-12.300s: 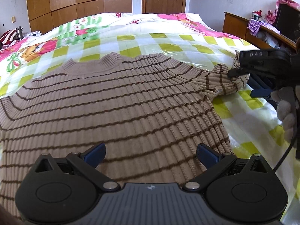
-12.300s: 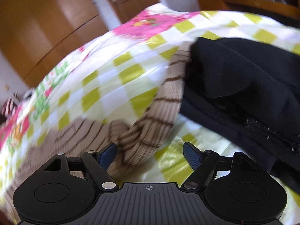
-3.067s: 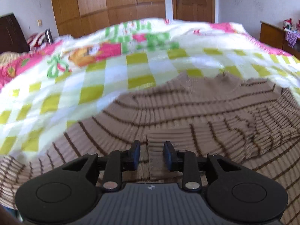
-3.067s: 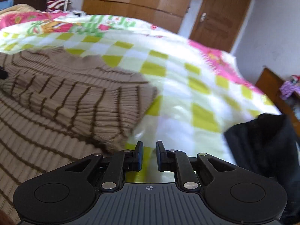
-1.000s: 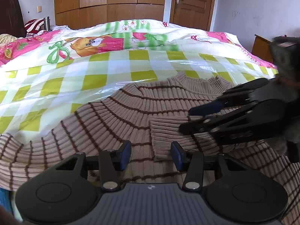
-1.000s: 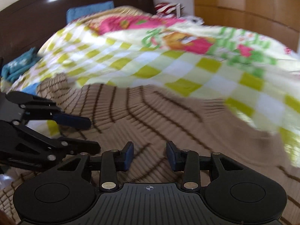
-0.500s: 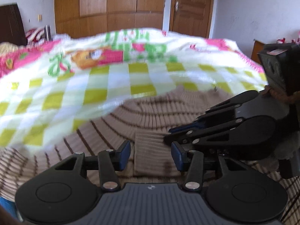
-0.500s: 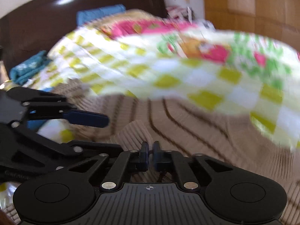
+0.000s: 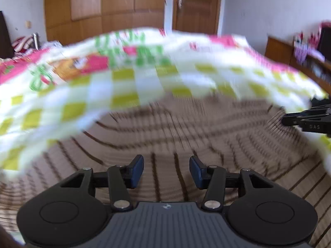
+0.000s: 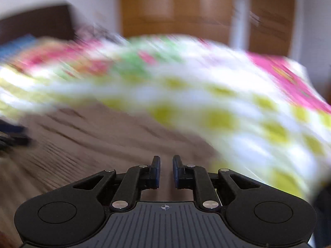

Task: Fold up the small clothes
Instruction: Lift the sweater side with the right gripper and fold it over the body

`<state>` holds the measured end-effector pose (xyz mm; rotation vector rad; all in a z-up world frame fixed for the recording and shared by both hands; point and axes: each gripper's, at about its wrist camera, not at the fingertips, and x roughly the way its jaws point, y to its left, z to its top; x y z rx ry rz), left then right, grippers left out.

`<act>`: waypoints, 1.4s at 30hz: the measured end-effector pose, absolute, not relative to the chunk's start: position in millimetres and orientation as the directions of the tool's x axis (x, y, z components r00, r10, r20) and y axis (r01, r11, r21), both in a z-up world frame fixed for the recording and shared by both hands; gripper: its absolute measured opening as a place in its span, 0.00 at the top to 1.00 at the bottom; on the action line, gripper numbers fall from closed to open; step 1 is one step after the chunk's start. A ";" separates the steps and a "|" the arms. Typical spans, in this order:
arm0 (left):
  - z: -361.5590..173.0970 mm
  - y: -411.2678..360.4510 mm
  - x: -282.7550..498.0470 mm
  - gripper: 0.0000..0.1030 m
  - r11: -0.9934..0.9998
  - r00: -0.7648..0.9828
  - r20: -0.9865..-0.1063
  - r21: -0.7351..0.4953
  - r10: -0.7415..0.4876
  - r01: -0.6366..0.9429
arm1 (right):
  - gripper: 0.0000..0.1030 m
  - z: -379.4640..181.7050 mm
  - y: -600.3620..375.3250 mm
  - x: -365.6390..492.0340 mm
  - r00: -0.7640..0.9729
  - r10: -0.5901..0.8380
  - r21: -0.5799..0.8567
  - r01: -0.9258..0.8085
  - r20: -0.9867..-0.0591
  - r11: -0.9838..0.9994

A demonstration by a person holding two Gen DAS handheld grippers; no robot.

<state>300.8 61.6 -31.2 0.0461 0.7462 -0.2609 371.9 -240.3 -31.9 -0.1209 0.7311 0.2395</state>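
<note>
Fold in progress on a brown striped sweater (image 9: 186,128), which is lying spread on the checked bedcover (image 9: 124,86) directly ahead of and beneath both tools. The left gripper (image 9: 166,170) is hovering over the knit with its jaws standing about half apart; striped fabric is showing in the gap between the 2 blue pads (image 9: 136,170), but the pads are not pressing on it, so nothing is being held. The right gripper (image 10: 166,170) is sitting over the sweater's far-side edge, next to the bedcover, with its jaws opening from a narrow gap; brown knit is showing behind that gap, and heavy blur is hiding whether any fabric is lying inside it, though no pinch is visible. In the left wrist view the right tool is appearing at the right margin, over the sweater's edge. Judged from these views, the garment is looking broad and mostly flat; blur is obscuring whether the sleeves are already folded in. The body folds appear to be remaining.
</note>
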 end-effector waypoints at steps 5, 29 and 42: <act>-40.0 47.4 302.7 0.40 0.970 0.692 -0.701 -0.004 -0.176 0.242 | 0.81 -34.4 -277.5 378.2 0.733 0.100 0.003 -0.132 -0.673 0.991; -37.3 80.4 266.7 0.32 0.988 0.734 -0.662 -0.074 -0.152 0.138 | 0.74 -47.7 -213.0 329.5 0.680 0.056 -0.167 -0.257 -0.731 0.952; -25.2 169.9 182.0 0.32 0.980 0.789 -0.607 -0.197 -0.094 -0.035 | 0.73 28.8 21.6 327.0 0.605 0.515 -0.123 -0.712 -0.608 0.692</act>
